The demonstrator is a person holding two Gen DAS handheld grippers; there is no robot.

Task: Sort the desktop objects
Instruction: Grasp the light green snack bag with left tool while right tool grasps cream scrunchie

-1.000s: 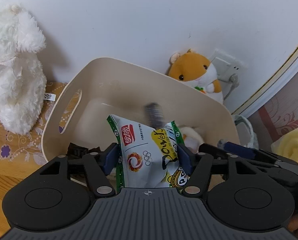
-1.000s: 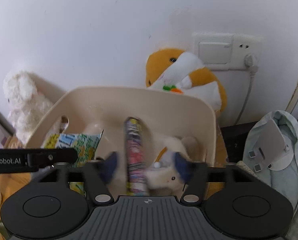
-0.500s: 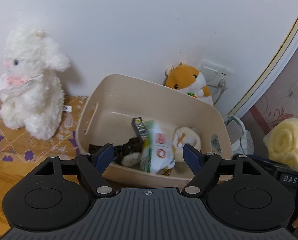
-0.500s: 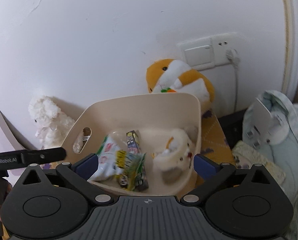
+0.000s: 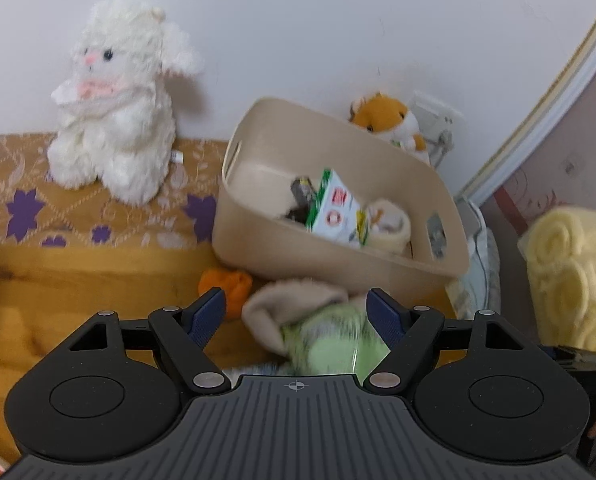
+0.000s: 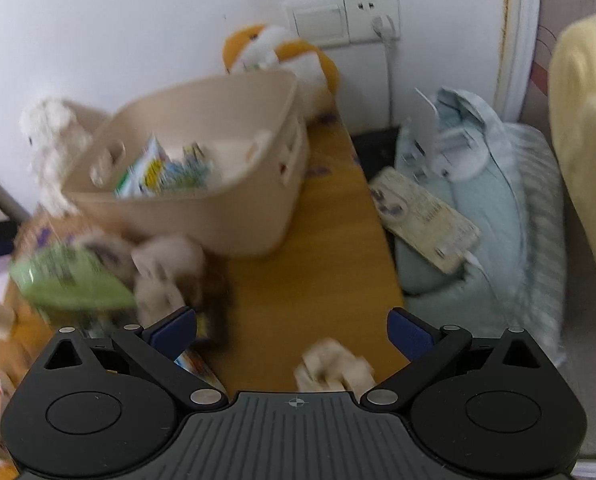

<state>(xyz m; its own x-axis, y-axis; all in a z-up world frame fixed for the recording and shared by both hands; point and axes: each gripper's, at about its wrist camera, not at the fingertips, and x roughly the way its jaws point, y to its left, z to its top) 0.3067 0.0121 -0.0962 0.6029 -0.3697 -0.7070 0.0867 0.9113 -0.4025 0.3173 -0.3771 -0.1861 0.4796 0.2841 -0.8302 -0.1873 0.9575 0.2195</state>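
A beige bin [image 5: 282,256] [image 6: 234,216] stands on the wooden desk against the wall. Inside it lie a white-and-green snack bag [image 5: 334,212] [image 6: 150,172], a dark snack stick [image 5: 303,192] and a small cream plush [image 5: 390,224]. My left gripper [image 5: 298,312] is open, pulled back from the bin, above a green packet [image 5: 334,344] and a beige plush [image 5: 282,304]; its pads touch neither. My right gripper [image 6: 292,330] is open wide over bare desk, with a small cream plush [image 6: 330,368] just below it. The green packet [image 6: 70,280] and a pale plush [image 6: 166,276] lie to its left.
A white lamb plush [image 5: 118,108] sits on a patterned cloth [image 5: 26,200] at left. An orange hamster plush [image 5: 386,120] [image 6: 282,56] leans behind the bin by a wall socket [image 6: 362,16]. An orange lump [image 5: 226,280] lies before the bin. Pale blue bedding [image 6: 478,220] lies beyond the desk's right edge.
The left gripper let go of the snack bag and the right let go of the snack stick into the bin. Both opened and drew back; desk items in front came into view.
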